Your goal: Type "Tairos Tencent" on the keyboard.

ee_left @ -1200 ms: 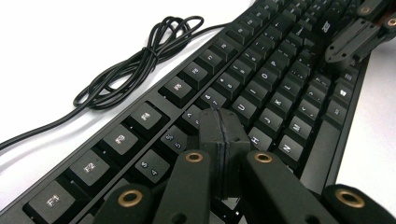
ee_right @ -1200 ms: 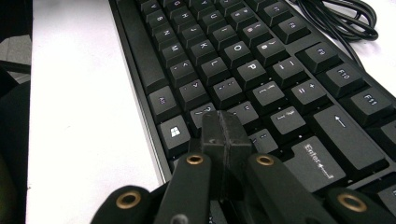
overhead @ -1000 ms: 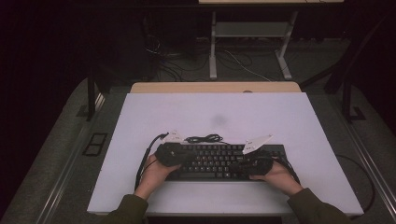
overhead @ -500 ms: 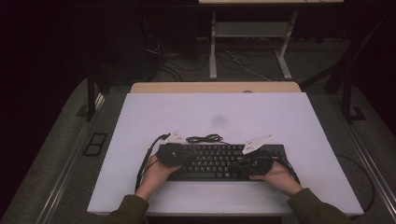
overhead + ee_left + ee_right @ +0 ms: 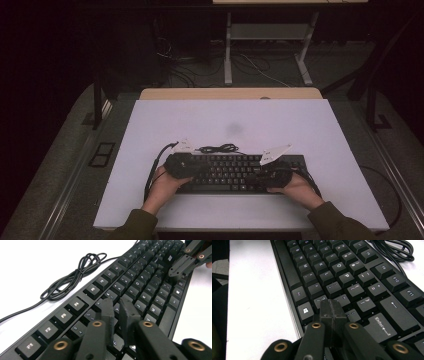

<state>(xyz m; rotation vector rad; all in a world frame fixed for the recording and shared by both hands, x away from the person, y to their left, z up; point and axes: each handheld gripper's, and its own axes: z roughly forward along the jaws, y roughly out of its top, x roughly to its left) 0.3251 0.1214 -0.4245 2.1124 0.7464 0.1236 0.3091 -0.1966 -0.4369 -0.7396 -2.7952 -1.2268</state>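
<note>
Keyboard (image 5: 235,172), black, lies flat near the front edge of my white counter (image 5: 280,125), its long side running across in front of me. Its cable (image 5: 217,148) is bundled in a loose coil on the counter just behind the key rows. Past the white top a strip of wood shows at the far edge, and beyond that the room is dark, with a metal frame and loose wires on the floor.

My left gripper (image 5: 117,308) sits over the left end of the keyboard. Its jaws have just been opening and now stand a narrow slit apart, with nothing between them; the tips hang low over the keys in the upper letter rows, and I cannot tell whether they touch a key.

My right gripper (image 5: 331,311) is at the right end of the keyboard. Its jaws are pressed together, empty, pointing down at the keys just above the Windows key and left of Enter; whether the tips rest on a key I cannot tell.

Both hands are at the near side of the keyboard, one at each end, with the middle keys bare between them.
</note>
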